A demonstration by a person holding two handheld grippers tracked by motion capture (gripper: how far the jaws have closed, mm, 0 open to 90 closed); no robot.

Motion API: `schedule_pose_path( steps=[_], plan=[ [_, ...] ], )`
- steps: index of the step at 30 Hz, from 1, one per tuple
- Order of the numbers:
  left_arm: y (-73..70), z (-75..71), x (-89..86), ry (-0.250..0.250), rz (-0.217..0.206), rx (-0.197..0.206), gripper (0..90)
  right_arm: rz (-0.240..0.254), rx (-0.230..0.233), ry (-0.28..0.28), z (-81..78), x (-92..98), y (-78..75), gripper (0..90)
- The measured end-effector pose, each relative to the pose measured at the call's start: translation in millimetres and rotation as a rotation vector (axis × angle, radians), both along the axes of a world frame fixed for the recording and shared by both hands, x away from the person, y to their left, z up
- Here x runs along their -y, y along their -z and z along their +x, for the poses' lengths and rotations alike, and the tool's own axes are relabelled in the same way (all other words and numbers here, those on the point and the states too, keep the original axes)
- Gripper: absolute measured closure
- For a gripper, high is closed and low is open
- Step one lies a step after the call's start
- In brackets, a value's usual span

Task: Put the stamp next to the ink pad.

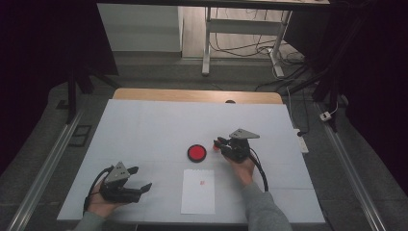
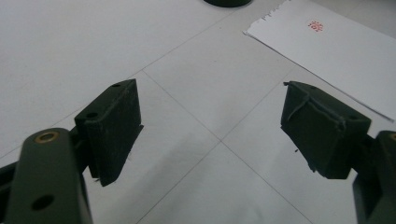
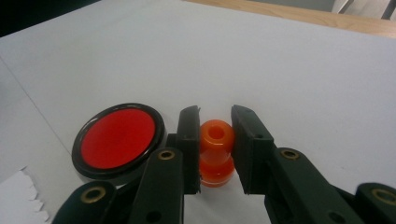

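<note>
Orange plastic, shaped like a small stamp (image 3: 216, 156) with a narrow waist and a hole in its top, sits clamped between the two black jaws of the right gripper (image 3: 215, 140), which grip it at the waist. In the high view this gripper (image 1: 220, 144) is just to the right of the round red ink pad (image 1: 197, 152), near but apart from it, and the stamp looks close to the white table (image 1: 144, 130); whether its base touches the surface cannot be told. The ink pad (image 3: 117, 139) has a black rim and lies flat and open. In front of the person lies a sheet of paper (image 1: 198, 191) with one small red mark (image 1: 202, 183) already on it. The left gripper (image 1: 139, 187) rests low at the left side of the table, its jaws spread wide with nothing between them, pointing toward the paper (image 2: 336, 56). The step in hand seems to be the inking of the stamp. To do it well, the right hand should keep the stamp upright, bring it over the middle of the red surface and press it down straight, not tilted, so the whole face takes ink. The grip should stay firm at the waist, because a smooth round body can turn between the pads. Afterwards a free place on the paper, beside the existing mark, would be a good target, and the left gripper could hold the sheet so it does not slide.
</note>
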State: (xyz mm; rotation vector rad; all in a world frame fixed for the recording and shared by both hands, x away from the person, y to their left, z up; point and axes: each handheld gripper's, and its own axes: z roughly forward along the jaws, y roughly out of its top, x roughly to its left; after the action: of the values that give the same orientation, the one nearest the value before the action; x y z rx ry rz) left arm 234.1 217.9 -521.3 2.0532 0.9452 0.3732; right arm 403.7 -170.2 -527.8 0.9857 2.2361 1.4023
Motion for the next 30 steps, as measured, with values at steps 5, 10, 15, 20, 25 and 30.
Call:
schedule_pose_path(
  steps=[5, 10, 15, 20, 25, 30],
  plan=[
    [-0.3, 0.2, -0.4, -0.002, -0.007, 0.002, 20.6, -0.008, 0.004, 0.003, 0.7, -1.8, 2.3, 73.0],
    [0.0, 0.6, -0.3, -0.001, -0.005, 0.0, 20.6, -0.025, 0.006, -0.003, 0.8, -3.3, 2.5, 72.8],
    [0.3, 0.7, 0.0, 0.0, -0.004, -0.002, 20.6, -0.043, 0.01, -0.003, 0.1, -4.9, 2.4, 70.4],
    [0.6, 0.9, -0.2, 0.0, -0.004, -0.003, 20.6, -0.062, 0.006, 0.002, 0.4, -6.0, 2.3, 62.1],
    [0.6, 1.0, -0.5, 0.0, -0.006, -0.005, 20.6, -0.055, 0.007, 0.002, 0.1, -5.8, 1.0, 57.3],
    [0.5, 1.2, -0.8, -0.001, -0.009, -0.006, 20.6, -0.026, 0.006, -0.002, -3.9, -3.4, -4.1, 53.7]
  ],
)
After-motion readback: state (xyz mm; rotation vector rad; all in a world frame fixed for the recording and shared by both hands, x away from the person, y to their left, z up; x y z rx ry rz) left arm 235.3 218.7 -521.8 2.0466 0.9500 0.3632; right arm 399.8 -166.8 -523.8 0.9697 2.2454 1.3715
